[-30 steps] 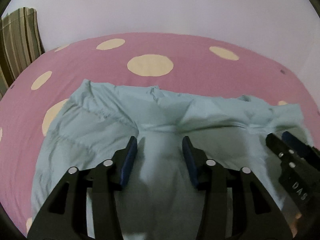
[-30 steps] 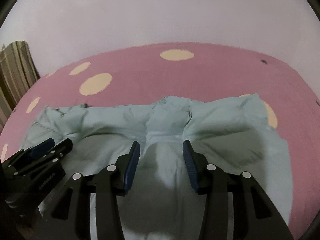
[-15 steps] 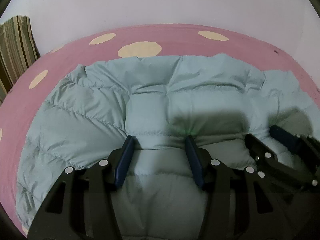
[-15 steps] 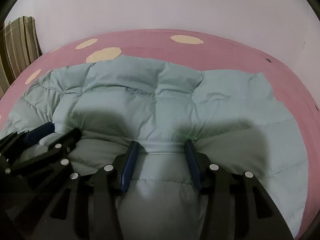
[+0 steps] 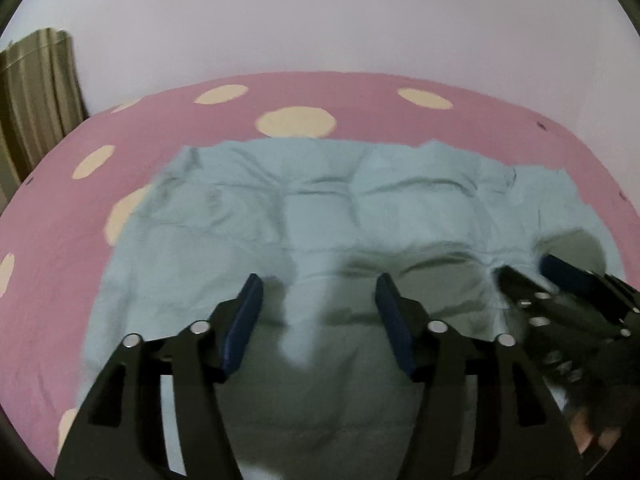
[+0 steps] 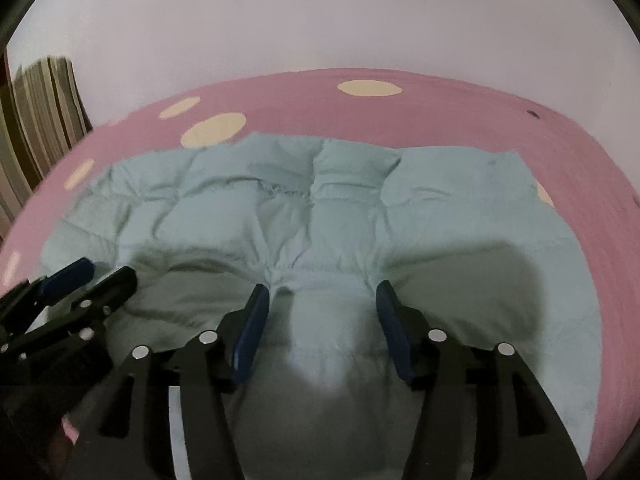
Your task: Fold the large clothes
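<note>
A pale blue quilted jacket [image 5: 320, 208] lies folded on the pink spotted bed, and it also shows in the right wrist view [image 6: 320, 220]. My left gripper [image 5: 318, 304] is open just above the jacket's near part, with nothing between its pads. My right gripper [image 6: 322, 312] is open; a puckered ridge of the jacket lies between its pads, and I cannot tell if they touch it. The right gripper shows at the right of the left wrist view [image 5: 560, 292]. The left gripper shows at the left of the right wrist view [image 6: 76, 284].
The pink bedsheet [image 5: 360, 100] with cream dots runs to a plain white wall [image 5: 320, 20]. A striped curtain [image 5: 36, 80] hangs at the far left. Bare sheet lies beyond and beside the jacket.
The jacket's near layer was carried forward over the far part and laid down. Both grippers have since pulled back and lifted a little, so more pink sheet shows beyond the jacket.
</note>
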`<state>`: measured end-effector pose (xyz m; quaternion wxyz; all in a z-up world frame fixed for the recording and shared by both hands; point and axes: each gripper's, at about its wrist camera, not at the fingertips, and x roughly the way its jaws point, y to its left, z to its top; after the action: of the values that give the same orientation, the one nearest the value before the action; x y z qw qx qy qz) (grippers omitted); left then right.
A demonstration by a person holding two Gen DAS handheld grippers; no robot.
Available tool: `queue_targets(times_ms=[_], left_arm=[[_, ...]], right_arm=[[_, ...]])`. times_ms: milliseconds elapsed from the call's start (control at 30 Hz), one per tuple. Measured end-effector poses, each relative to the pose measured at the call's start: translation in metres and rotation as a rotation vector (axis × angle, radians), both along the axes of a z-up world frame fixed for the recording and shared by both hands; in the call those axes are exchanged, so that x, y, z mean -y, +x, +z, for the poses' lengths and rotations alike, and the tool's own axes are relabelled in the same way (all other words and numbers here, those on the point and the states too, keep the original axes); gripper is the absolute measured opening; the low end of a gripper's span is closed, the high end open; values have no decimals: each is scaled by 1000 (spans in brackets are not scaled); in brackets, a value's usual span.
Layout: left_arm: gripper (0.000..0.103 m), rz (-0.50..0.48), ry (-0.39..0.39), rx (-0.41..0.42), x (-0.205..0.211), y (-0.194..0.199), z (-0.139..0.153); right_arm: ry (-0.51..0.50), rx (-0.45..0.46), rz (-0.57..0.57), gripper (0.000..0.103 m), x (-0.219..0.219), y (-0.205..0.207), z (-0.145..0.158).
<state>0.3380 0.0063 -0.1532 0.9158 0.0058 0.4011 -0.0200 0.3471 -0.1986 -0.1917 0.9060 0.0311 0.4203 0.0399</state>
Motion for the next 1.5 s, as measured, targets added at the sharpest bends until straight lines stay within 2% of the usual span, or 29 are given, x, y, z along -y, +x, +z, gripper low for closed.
queue_targets(times_ms=[67, 267, 333, 433, 567, 800, 867, 933, 1000, 1033, 1067, 1133, 1200, 1333, 1500], left_arm=[[60, 27, -6, 10, -16, -6, 6], [70, 143, -19, 7, -78, -34, 8], [78, 215, -31, -9, -102, -46, 4], [82, 281, -97, -37, -133, -63, -5], [86, 279, -214, -88, -153, -72, -21], [87, 203, -385, -126, -148, -63, -33], [86, 215, -390, -123, -147, -62, -36], [77, 225, -362, -115, -143, -58, -37], [52, 215, -357, -116, -139, -56, -38], [49, 209, -367, -119, -137, -55, -39], [45, 213, -362, -120, -137, -53, -38], [31, 204, -344, -107, -131, -52, -36], [18, 192, -334, -90, -128, -53, -33], [12, 185, -337, -60, -127, -58, -23], [10, 178, -327, -16, -138, -76, -5]], right_arm=[[7, 20, -16, 58, 8, -10, 6], [8, 50, -94, 73, 50, -43, 20], [15, 47, -128, 77, 68, -57, 23], [22, 12, -157, 78, 89, -68, 19], [28, -32, -213, 78, 111, -77, 2], [137, -90, -235, 82, 127, -69, -17], [153, -103, -238, 83, 129, -67, -22], [171, -110, -240, 83, 132, -69, -26], [168, -113, -236, 80, 136, -76, -27], [167, -114, -225, 68, 133, -75, -28], [180, -114, -213, 62, 133, -76, -28], [202, -115, -202, 44, 132, -78, -27], [222, -113, -187, 35, 128, -78, -26], [239, -90, -181, 20, 124, -82, -20], [264, -67, -155, 17, 117, -94, -7]])
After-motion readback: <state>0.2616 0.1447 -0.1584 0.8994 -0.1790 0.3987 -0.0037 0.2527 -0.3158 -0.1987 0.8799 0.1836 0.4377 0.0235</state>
